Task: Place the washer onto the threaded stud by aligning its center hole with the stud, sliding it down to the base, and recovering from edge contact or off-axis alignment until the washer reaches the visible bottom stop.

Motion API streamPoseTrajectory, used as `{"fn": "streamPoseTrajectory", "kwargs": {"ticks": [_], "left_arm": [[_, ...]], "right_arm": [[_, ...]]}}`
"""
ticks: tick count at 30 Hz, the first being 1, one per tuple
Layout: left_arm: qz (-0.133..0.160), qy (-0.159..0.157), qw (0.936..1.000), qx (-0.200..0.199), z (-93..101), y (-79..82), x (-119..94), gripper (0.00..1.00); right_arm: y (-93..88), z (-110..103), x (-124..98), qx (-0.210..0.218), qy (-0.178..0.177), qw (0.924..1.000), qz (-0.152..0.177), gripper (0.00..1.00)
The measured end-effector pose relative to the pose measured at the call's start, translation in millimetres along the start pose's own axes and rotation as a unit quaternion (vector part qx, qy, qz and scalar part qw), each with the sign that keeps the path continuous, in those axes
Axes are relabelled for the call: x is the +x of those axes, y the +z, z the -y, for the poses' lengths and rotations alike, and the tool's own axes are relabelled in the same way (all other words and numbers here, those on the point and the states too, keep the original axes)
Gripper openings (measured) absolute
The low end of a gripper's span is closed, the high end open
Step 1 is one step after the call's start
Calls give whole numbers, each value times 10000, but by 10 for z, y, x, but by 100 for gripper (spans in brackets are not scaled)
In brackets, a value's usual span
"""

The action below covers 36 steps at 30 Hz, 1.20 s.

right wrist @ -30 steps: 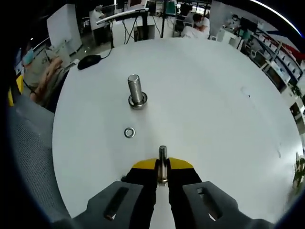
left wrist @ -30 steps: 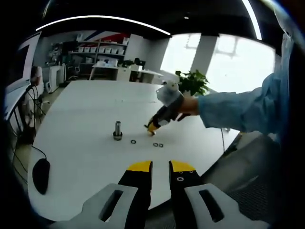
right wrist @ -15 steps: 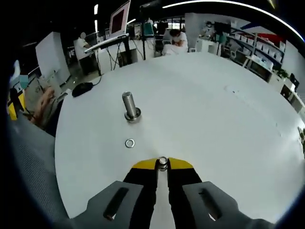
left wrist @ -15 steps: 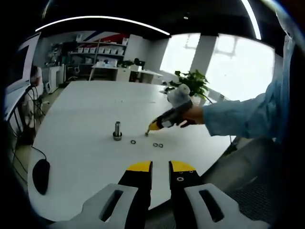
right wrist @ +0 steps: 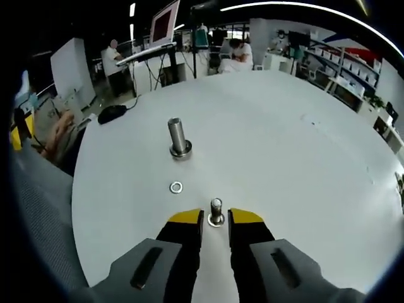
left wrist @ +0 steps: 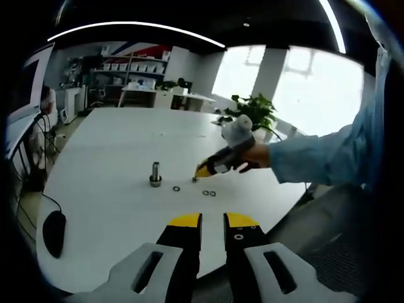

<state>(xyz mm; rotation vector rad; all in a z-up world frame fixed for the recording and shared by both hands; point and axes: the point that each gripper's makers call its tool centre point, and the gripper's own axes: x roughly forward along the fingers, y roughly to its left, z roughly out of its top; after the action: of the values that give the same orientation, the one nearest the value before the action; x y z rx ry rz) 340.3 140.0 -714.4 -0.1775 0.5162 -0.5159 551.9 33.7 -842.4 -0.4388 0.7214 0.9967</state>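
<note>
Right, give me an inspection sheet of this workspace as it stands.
Surface: white table.
Job's things: tall stud upright; washer flat beside it, apart; two more washers nearby; short stud upright.
Clutter: mouse near the edge.
Grippers: right claw open, jaws either side of the short stud; left claw narrowly open, empty.
Cables: mouse lead on the table.
Surroundings: desks, shelves, people, a plant.

Bright window (left wrist: 315, 88) glare; fisheye-warped edges; sharp.
</note>
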Motion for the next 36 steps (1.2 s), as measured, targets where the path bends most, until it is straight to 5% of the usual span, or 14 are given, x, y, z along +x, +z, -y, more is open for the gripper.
{"fn": "streamPoseTrajectory", "kwargs": {"ticks": [20, 36], "left_arm": [[28, -80, 10000, 48, 34, 17, 5, 11], [87, -28, 9999, 66, 15, 33, -5, 11]], "right_arm": [[-207, -67, -302, 402, -649, 9957, 520, 22], [-587, -409, -188, 285, -281, 9992, -22, 22]]}}
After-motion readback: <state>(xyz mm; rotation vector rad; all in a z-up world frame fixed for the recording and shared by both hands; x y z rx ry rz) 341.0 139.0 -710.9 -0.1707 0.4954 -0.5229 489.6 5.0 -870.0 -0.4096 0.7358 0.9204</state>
